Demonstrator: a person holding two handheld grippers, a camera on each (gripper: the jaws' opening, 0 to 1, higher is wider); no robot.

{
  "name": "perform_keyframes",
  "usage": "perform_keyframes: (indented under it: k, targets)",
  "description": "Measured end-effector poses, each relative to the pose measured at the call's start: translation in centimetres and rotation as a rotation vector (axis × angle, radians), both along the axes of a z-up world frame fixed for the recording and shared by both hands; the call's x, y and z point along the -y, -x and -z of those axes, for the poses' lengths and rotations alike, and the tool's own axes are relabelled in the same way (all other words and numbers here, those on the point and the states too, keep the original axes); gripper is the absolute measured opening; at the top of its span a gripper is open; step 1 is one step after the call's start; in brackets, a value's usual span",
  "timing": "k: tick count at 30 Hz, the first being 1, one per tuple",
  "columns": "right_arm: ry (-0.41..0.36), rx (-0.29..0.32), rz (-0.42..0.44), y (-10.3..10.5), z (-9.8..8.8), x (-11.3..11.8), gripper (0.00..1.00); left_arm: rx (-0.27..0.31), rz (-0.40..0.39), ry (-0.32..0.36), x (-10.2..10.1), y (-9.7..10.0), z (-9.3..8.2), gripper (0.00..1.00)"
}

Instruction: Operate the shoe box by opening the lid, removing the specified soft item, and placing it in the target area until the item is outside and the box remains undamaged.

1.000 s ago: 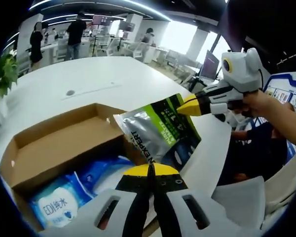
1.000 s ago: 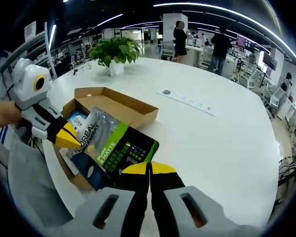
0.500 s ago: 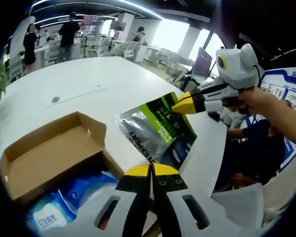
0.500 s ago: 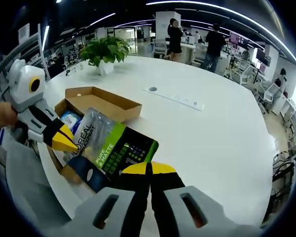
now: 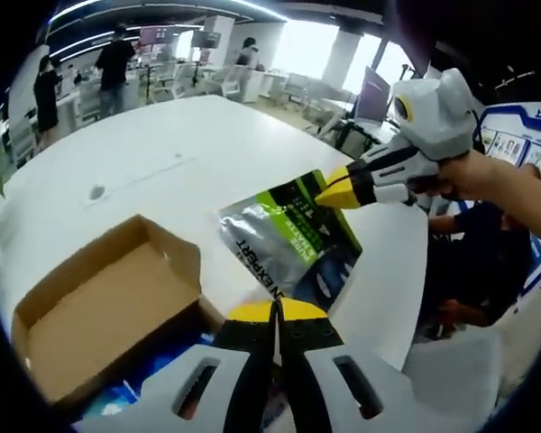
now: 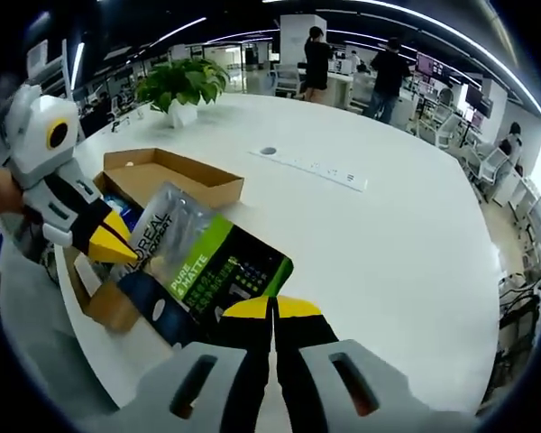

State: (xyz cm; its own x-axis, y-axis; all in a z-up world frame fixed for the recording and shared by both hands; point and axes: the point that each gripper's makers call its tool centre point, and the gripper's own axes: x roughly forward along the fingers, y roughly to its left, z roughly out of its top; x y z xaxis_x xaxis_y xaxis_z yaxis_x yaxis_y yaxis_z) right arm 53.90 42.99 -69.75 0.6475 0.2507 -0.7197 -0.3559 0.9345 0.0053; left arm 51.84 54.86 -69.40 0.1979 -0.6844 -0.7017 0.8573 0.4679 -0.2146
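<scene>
1. Pouch (image 5: 293, 239) of silver, green and dark foil hangs in the air between my two grippers, above the white table (image 5: 189, 153) and just beside the box.
2. My left gripper (image 5: 275, 311) has its yellow-tipped fingers pressed together on the pouch's lower edge; in the right gripper view the same gripper (image 6: 117, 251) pinches the silver end of the pouch (image 6: 203, 266).
3. My right gripper (image 6: 272, 311) is clamped on the opposite, dark-green corner; in the left gripper view it (image 5: 329, 194) comes in from the right, a hand (image 5: 469, 176) wrapped round its grip.
4. Shoe box (image 5: 99, 307) of brown cardboard sits open on the table, lid folded back, with blue packets (image 5: 153, 374) inside near my fingers.
5. In the right gripper view the box (image 6: 162, 176) lies behind the pouch.
6. Farther off, a potted plant (image 6: 176, 86) stands on the table.
7. People (image 6: 317, 59) stand in the background office.
</scene>
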Motion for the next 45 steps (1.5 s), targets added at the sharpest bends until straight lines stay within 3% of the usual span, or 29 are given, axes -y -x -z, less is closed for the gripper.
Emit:
perform_keyframes:
  k: [19,35,45]
  targets:
    - [-0.005,-0.006,0.059,-1.0,3.1,0.6,0.0,0.098,0.174,-0.204,0.9,-0.3,3.0,0.0]
    - [-0.065,0.014,0.218,-1.4,6.1,0.6,0.0,0.092,0.152,-0.2,1.0,-0.6,3.4,0.0]
    - [-0.052,0.011,0.238,-1.3,7.8,0.5,0.0,0.108,0.174,-0.215,1.1,-0.4,3.7,0.0]
